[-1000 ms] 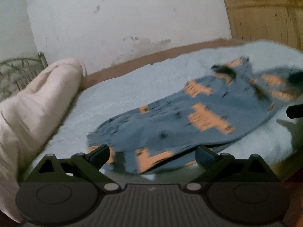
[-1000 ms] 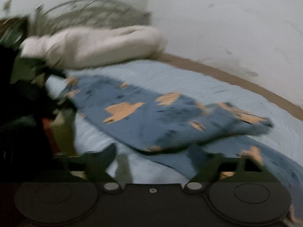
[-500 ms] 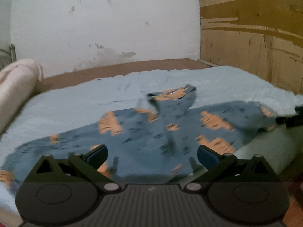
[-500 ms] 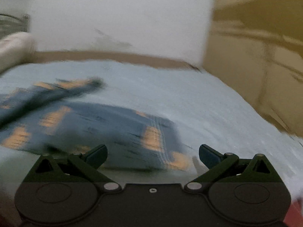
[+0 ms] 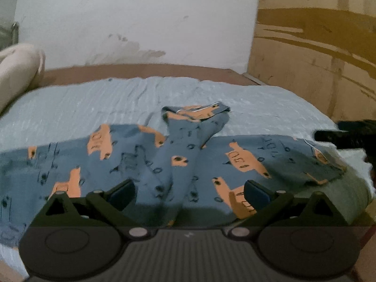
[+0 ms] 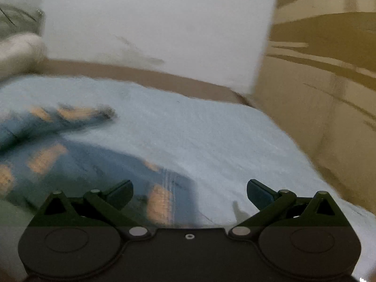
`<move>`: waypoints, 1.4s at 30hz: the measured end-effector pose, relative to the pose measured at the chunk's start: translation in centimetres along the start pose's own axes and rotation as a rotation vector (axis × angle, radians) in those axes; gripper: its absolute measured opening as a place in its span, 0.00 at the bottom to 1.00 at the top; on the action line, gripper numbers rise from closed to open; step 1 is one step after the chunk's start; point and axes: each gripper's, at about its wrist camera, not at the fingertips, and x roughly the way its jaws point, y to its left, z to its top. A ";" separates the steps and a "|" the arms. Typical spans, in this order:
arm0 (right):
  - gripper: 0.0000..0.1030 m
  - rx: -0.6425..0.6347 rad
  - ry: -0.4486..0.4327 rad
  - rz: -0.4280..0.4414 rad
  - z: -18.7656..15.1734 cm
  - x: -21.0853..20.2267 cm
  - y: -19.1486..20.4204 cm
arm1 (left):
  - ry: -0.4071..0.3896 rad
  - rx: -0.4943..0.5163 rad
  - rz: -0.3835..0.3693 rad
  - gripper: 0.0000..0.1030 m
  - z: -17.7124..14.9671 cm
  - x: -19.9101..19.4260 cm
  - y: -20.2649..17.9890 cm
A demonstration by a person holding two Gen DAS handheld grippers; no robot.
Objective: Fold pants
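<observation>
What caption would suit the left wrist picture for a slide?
Open left gripper poised over blue patterned pants spread on a light blue bed cover.

a bed (image 5: pixel 70 103) with a wrinkled pale blue sheet carries blue pants (image 5: pixel 145 162) printed with orange vehicles, spread across it, and a cream pillow (image 5: pixel 18 70) at its left end.

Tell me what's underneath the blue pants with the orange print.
The pants lie spread on a light blue bedsheet, which shows all around them. Whatever is directly beneath the fabric is covered. One leg is flopped on top.
</observation>
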 end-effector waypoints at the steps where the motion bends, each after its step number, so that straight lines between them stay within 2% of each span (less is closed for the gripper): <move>1: 0.99 0.010 -0.001 0.069 0.9 0.6 0.4 | 0.000 -0.022 0.000 0.93 0.0 -0.1 0.4; 3: 0.99 -0.008 -0.007 0.187 3.0 2.2 2.1 | 0.003 -0.061 0.001 0.87 0.0 -0.1 1.1; 5: 0.98 -0.073 -0.031 0.247 4.9 3.9 4.6 | 0.009 -0.097 0.000 0.75 0.0 -0.1 1.7; 6: 0.93 -0.113 -0.041 0.277 5.9 5.1 6.4 | 0.011 -0.114 0.000 0.73 -0.1 -0.2 2.0; 8: 0.84 -0.154 -0.040 0.330 7.7 7.4 9.0 | 0.013 -0.136 -0.004 0.59 0.0 -0.2 2.5; 9: 0.78 -0.172 -0.031 0.361 8.6 8.7 10.7 | 0.016 -0.140 -0.007 0.56 0.0 -0.2 2.6; 12: 0.67 -0.244 -0.007 0.400 10.8 11.3 15.1 | 0.027 -0.144 -0.021 0.42 0.2 0.0 2.9; 14: 0.65 -0.305 0.017 0.406 11.6 12.6 17.5 | 0.038 -0.143 -0.029 0.26 0.3 0.3 2.9; 16: 0.61 -0.334 0.064 0.410 12.0 13.8 18.9 | 0.053 -0.137 -0.038 0.16 0.3 0.6 2.9; 19: 0.40 -0.397 0.135 0.372 11.7 15.5 19.9 | 0.050 -0.124 -0.042 0.02 0.2 0.7 2.6; 20: 0.27 -0.413 0.146 0.369 11.6 15.7 20.0 | 0.045 -0.121 -0.044 0.00 0.2 0.6 2.5; 21: 0.06 -0.424 0.150 0.375 11.3 15.7 19.9 | 0.040 -0.117 -0.044 0.00 0.2 0.5 2.3; 26: 0.05 -0.461 0.057 0.308 10.8 13.6 17.2 | -0.005 -0.059 -0.028 0.00 0.4 -0.6 1.3; 30: 0.04 -0.511 -0.043 0.192 10.6 9.8 12.3 | -0.034 0.036 -0.003 0.00 0.4 -1.5 0.1; 32: 0.04 -0.507 -0.063 0.133 10.3 8.2 9.5 | -0.044 0.084 0.008 0.00 0.3 -1.8 -0.7; 37: 0.04 -0.433 -0.027 0.004 7.4 4.6 2.3 | -0.057 0.199 0.027 0.00 -0.4 -2.0 -2.4; 42: 0.06 -0.357 0.072 -0.042 2.0 3.5 -0.8 | -0.017 0.240 0.034 0.00 -1.3 -1.6 -2.9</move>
